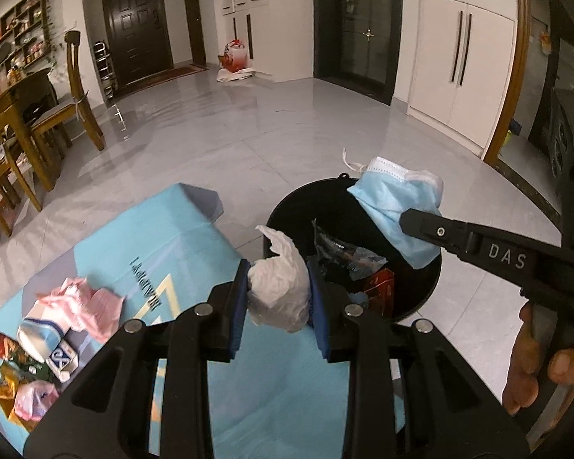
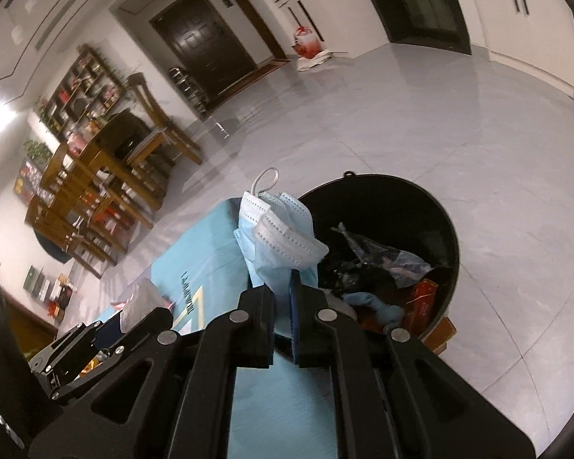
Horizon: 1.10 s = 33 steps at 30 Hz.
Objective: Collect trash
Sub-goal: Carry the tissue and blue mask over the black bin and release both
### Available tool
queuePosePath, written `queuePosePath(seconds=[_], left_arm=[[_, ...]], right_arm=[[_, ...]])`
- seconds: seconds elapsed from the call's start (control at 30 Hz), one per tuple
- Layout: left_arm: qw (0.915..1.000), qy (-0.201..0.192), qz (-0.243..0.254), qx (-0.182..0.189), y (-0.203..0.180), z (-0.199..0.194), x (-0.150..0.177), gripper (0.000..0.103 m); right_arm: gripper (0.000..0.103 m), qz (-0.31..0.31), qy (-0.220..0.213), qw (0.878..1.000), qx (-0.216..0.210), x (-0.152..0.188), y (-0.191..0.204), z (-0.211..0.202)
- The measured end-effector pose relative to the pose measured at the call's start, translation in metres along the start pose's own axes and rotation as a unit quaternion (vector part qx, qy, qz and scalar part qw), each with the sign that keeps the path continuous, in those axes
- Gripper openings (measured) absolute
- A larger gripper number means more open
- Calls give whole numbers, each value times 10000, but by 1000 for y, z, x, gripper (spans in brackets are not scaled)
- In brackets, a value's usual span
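My left gripper [image 1: 277, 279] is shut on a crumpled white tissue [image 1: 279, 290], held at the near left rim of a black trash bin [image 1: 436, 279]. My right gripper [image 2: 283, 287] is shut on a blue face mask [image 2: 275, 237] and holds it above the bin [image 2: 449, 229]; in the left wrist view the mask [image 1: 394, 202] hangs over the bin's far right side. The bin holds wrappers and a red packet [image 1: 379, 287]. More trash lies on a light blue mat [image 1: 180, 237]: pink tissue [image 1: 84, 306], a small carton [image 1: 38, 338], snack wrappers [image 1: 15, 367].
The bin stands on a grey tiled floor [image 1: 287, 130] beside the blue mat. A wooden table and chairs [image 1: 19, 122] stand at the left. White cupboards [image 1: 455, 65] and a dark door [image 1: 137, 26] are far back. A red bag [image 1: 235, 57] sits by the wall.
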<state>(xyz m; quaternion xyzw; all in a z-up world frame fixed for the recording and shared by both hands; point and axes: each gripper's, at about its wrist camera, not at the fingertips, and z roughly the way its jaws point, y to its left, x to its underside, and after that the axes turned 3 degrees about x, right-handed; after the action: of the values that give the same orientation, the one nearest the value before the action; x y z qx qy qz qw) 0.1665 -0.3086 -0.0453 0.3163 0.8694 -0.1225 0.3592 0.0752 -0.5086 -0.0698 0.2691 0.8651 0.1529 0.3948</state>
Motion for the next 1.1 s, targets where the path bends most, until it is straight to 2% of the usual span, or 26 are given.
queuePosePath(seconds=[0.13, 0.23, 0.63, 0.67, 0.77, 0.83, 0.87, 0.9, 1.1], left_arm=[[10000, -10, 81, 39, -11, 13, -10, 31], [9999, 7, 104, 74, -16, 26, -16, 31], [9995, 263, 112, 128, -28, 74, -26, 35], [9995, 276, 107, 145, -28, 76, -26, 36], [9994, 295, 106, 130, -28, 83, -27, 52], [9994, 299, 45, 188, -25, 86, -26, 57], [9993, 309, 24, 194, -24, 87, -25, 66], [9994, 301, 9, 182, -23, 86, -25, 70], [9993, 266, -140, 209, -14, 82, -21, 73]], right_arm=[[8, 176, 27, 9998, 100, -5, -12, 4], [9, 242, 20, 9992, 327, -8, -18, 6], [11, 408, 91, 9965, 728, -17, -36, 19], [12, 436, 100, 9962, 747, -18, -37, 20], [19, 536, 142, 9954, 788, -20, -43, 24], [35, 628, 182, 9949, 770, -20, -46, 25], [39, 684, 205, 9947, 733, -20, -48, 25], [43, 750, 229, 9946, 673, -20, -50, 25], [44, 832, 235, 9942, 633, -18, -49, 21]])
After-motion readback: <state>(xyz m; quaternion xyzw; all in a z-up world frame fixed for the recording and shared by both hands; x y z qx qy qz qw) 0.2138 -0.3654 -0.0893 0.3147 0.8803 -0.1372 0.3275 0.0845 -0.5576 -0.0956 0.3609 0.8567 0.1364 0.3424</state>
